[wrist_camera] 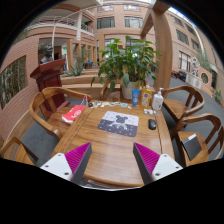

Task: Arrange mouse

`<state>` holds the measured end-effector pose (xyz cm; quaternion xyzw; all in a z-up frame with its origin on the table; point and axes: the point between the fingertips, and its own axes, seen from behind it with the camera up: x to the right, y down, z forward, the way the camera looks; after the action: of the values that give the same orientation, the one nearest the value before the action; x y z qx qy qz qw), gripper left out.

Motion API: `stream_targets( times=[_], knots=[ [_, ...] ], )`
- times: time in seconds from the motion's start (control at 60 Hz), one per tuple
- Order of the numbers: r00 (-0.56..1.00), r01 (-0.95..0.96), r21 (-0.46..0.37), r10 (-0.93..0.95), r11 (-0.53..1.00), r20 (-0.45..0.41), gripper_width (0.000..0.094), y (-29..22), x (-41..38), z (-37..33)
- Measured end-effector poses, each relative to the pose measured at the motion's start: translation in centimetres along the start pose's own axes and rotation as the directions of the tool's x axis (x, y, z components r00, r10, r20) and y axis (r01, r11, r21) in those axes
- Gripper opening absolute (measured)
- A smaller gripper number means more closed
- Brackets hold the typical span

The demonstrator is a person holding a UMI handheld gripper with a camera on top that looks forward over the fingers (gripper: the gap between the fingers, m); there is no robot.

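A small black mouse [152, 124] lies on the wooden table [110, 145], just right of a patterned grey-and-white mouse pad [119, 122] at the table's middle. My gripper [112, 160] is above the near end of the table, well short of the mouse and pad. Its two fingers with magenta pads [72, 161] stand wide apart with only bare table between them. It holds nothing.
A red item [73, 114] lies at the table's left edge. Bottles and a cup [146, 98] stand at the far end before a leafy plant [125, 60]. Wooden chairs [45, 103] ring the table on both sides. Brick buildings rise behind.
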<state>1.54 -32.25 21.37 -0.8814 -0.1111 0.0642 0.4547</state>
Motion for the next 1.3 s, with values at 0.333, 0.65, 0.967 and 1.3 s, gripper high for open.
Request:
stream_targets(
  times=[0.333,0.65,0.967,1.3],
  knots=[
    [0.992,-0.066,-0.124,0.053,0.990,-0.112,0.0856,4.8,10.1,12.2],
    [0.952,-0.142,-0.052,0.122,0.989,-0.282,0.0849,1.8,24.1,26.1],
    [0.949,-0.127,-0.070,0.101,0.989,-0.299,0.0748,0.0,28.3,37.6],
    [0.938,-0.175,-0.007,0.164,0.985,-0.305,0.0377,-0.3,28.6,38.9]
  ],
)
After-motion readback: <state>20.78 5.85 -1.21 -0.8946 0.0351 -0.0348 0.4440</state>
